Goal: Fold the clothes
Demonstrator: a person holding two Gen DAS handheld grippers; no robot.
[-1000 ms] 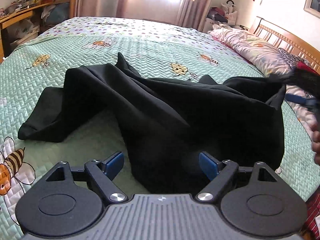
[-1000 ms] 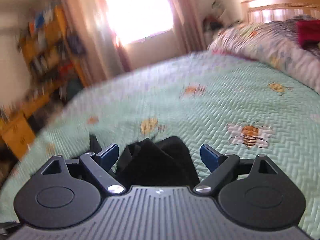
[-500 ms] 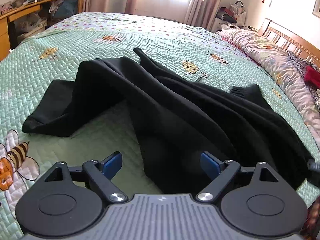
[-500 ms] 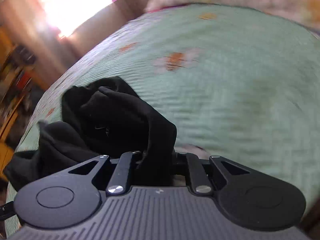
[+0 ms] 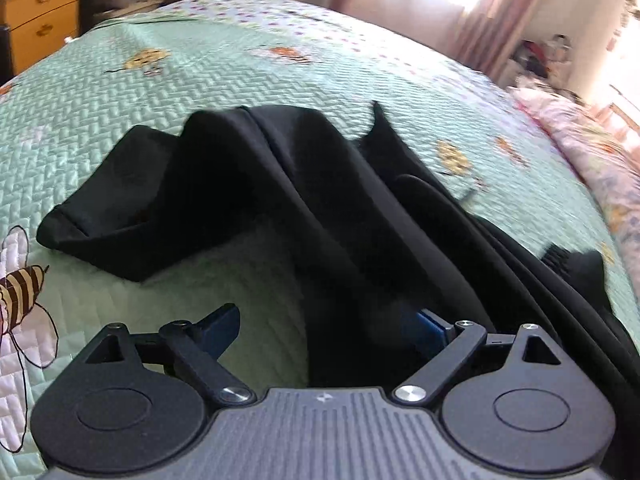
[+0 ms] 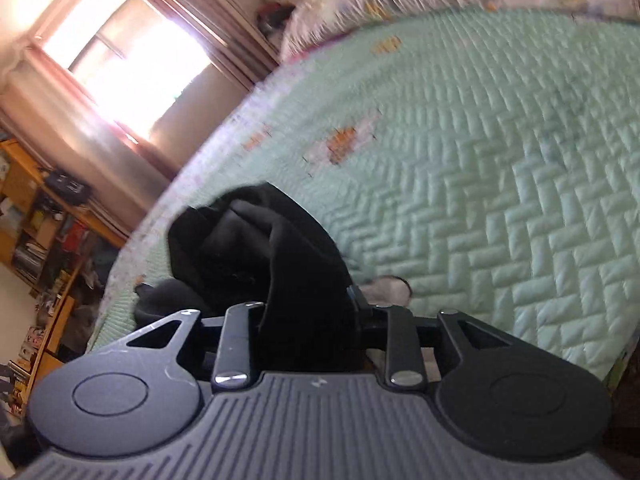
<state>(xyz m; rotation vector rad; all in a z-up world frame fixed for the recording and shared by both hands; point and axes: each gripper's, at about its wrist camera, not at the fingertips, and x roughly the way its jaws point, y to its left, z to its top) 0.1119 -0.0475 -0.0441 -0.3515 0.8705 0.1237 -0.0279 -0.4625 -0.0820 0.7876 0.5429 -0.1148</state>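
A black garment (image 5: 300, 184) lies crumpled across the green quilted bed (image 5: 200, 92), one flat end reaching out to the left. My left gripper (image 5: 326, 324) hovers low over its near edge, jaws wide and opening. Cloth lies inside the gap against the right blue pad (image 5: 430, 326), and nothing presses on it. In the right wrist view, a thick bunch of the same black garment (image 6: 248, 248) fills my right gripper (image 6: 308, 304). Its narrow jaws are opening, and the pads are hidden by the cloth. The quilt (image 6: 480, 160) spreads out beyond it.
A wooden desk with drawers (image 5: 40, 12) stands past the bed's far left corner. Floral pillows (image 5: 592, 152) lie along the right side. Cluttered shelves (image 6: 40, 220) and a bright curtained window (image 6: 120, 52) lie beyond the bed.
The left gripper has come down closer to the garment, so cloth now lies between its jaws. The right gripper closed from wide open onto a bunch of black cloth, rolled and sank toward the quilt.
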